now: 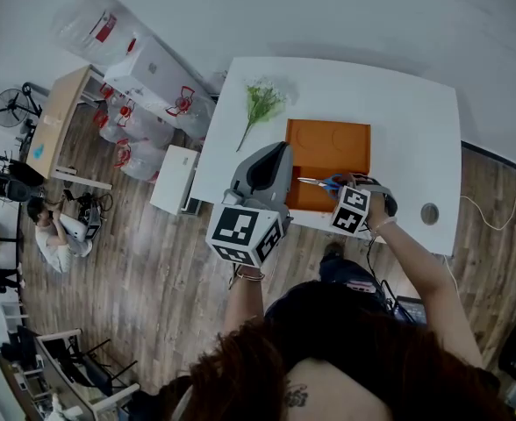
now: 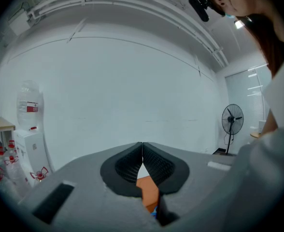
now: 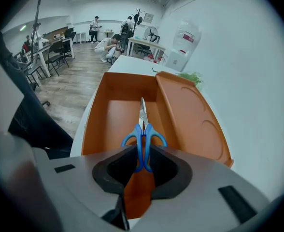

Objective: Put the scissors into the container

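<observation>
Blue-handled scissors point(image 3: 142, 137) with closed steel blades hang over the open orange container point(image 3: 114, 122), blades pointing away from me. My right gripper point(image 3: 142, 151) is shut on the scissors' handles. In the head view the scissors point(image 1: 322, 182) jut left from the right gripper point(image 1: 344, 188) above the container point(image 1: 319, 160). The container's lid point(image 3: 190, 117) lies open flat to the right of the box. My left gripper point(image 1: 274, 160) is raised off the table's left front, jaws shut and empty; in the left gripper view its jaws meet at the tips point(image 2: 142, 146), facing a white wall.
A white table point(image 1: 416, 121) carries the container. A sprig of green and white flowers point(image 1: 260, 103) lies at its far left. A round hole point(image 1: 429, 213) sits near the table's right front. Boxes, water bottles and people fill the room to the left.
</observation>
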Available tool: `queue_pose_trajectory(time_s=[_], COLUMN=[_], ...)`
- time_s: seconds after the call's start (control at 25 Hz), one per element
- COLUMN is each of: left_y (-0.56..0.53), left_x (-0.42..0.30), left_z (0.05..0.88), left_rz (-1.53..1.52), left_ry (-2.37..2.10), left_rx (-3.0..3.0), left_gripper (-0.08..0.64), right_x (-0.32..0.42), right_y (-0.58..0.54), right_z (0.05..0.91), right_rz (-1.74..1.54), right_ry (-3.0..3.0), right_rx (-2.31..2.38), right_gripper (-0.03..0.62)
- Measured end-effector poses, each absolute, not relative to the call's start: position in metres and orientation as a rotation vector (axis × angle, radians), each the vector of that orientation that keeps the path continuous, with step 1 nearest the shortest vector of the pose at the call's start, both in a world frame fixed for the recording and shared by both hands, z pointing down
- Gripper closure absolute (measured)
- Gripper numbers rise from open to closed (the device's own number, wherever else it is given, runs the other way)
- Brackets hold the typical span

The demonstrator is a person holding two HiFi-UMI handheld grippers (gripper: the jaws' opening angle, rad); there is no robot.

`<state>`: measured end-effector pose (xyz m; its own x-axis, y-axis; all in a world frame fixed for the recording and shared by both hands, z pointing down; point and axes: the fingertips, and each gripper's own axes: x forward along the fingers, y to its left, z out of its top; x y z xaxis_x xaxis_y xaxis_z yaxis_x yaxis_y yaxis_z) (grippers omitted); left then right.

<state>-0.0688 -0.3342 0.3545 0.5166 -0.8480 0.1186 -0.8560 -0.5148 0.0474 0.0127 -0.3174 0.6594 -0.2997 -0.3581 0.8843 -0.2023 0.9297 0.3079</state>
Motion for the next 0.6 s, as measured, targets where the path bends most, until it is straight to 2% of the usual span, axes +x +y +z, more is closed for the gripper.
queue_pose_trajectory(time_s=[0.6], left_y=[-0.333], left_x=[-0.073], left_z=[0.361], left_rz=[0.120], left_ry=[-1.501], left_rx=[2.619], left_gripper=[0.543], right_x=[0.014], right_y=[-0.320], right_z=[0.675], right_rz=[-0.171], right_ry=[-1.767], right_rx=[0.387], right_gripper=[0.515])
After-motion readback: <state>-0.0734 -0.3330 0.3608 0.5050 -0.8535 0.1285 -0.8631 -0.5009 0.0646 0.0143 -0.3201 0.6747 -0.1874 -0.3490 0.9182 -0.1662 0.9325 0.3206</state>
